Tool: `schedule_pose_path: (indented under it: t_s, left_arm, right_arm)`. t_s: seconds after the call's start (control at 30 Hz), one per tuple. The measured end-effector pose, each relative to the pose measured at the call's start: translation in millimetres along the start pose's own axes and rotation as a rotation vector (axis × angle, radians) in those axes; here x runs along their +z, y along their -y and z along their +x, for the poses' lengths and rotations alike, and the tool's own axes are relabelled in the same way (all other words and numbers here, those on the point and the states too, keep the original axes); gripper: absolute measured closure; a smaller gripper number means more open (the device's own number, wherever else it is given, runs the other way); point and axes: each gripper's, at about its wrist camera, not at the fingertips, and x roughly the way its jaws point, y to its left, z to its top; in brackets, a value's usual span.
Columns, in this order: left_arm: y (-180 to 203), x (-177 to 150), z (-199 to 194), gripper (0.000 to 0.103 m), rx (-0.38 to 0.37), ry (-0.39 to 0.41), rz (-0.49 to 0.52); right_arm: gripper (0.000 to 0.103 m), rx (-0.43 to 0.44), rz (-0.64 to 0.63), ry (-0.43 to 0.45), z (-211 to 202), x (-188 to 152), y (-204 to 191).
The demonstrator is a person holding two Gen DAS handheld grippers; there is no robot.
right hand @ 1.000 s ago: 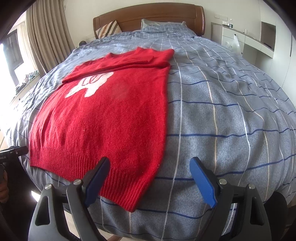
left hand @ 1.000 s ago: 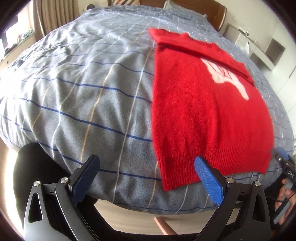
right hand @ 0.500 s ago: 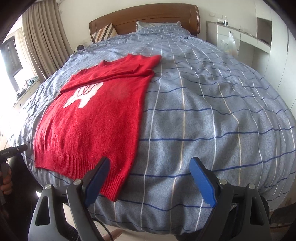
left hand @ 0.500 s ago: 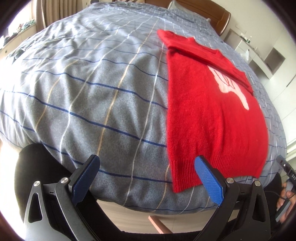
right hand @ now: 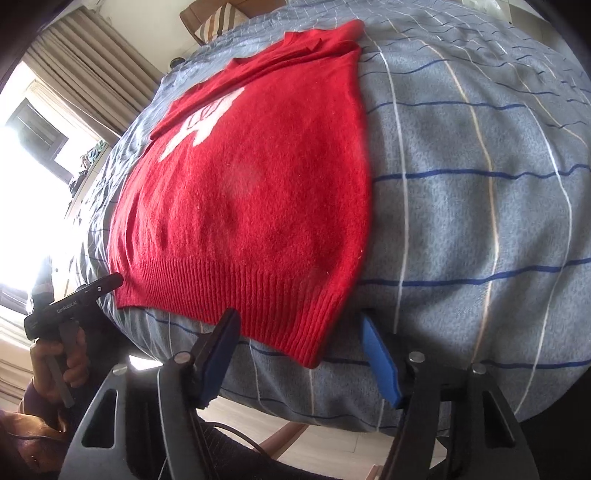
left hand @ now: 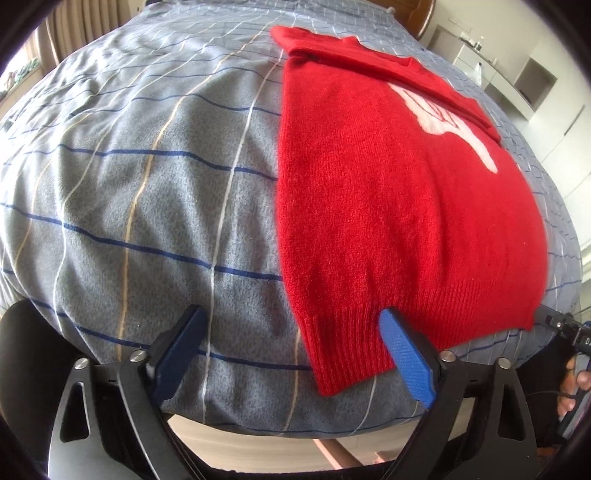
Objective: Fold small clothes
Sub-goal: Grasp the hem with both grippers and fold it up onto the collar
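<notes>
A red knit sweater with a white motif lies flat on the bed, sleeves folded across its top, ribbed hem toward me. My left gripper is open and empty at the hem's left corner, its right finger over the hem. In the right wrist view the sweater fills the left half. My right gripper is open and empty, its fingers either side of the hem's right corner. The left gripper also shows there at the hem's far corner.
The bed has a grey-blue checked duvet and a wooden headboard with a pillow. Curtains and a bright window are on the left, white shelves on the right. The bed edge and floor lie below both grippers.
Both grippers have moved in closer to the sweater's hem corners; the right one swung left so the hem corner now lies between its fingers. Both stay open.
</notes>
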Motion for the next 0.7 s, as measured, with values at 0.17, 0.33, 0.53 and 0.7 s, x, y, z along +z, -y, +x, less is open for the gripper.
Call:
schedule_pose_path:
  t_s: [0.17,0.33,0.53,0.7]
  left_arm:
    - [5.4,-2.0,3.5,0.061,0.01,-0.052,0.019]
    - [6.5,-6.3,2.1,0.101,-0.022,-0.105,-0.004]
    - [-4.6,-3.7,-19.8,0.102,-0.145,-0.051,-0.089]
    - [-10.3,0.2,-26.3,0.102,-0.198,-0.018,-0.108]
  right_arm:
    - [0.092,0.005,0.018,-0.044,8.6,-0.9,1.9]
    - [0.099,-0.013,0.02,-0.003,-3.8,-2.2,1.1]
    - [0.099,0.037,0.08,0.031,-20.9,-0.4,5.9]
    - [0.099,0.079,0.121,0.056,-22.3,2.5,6.4]
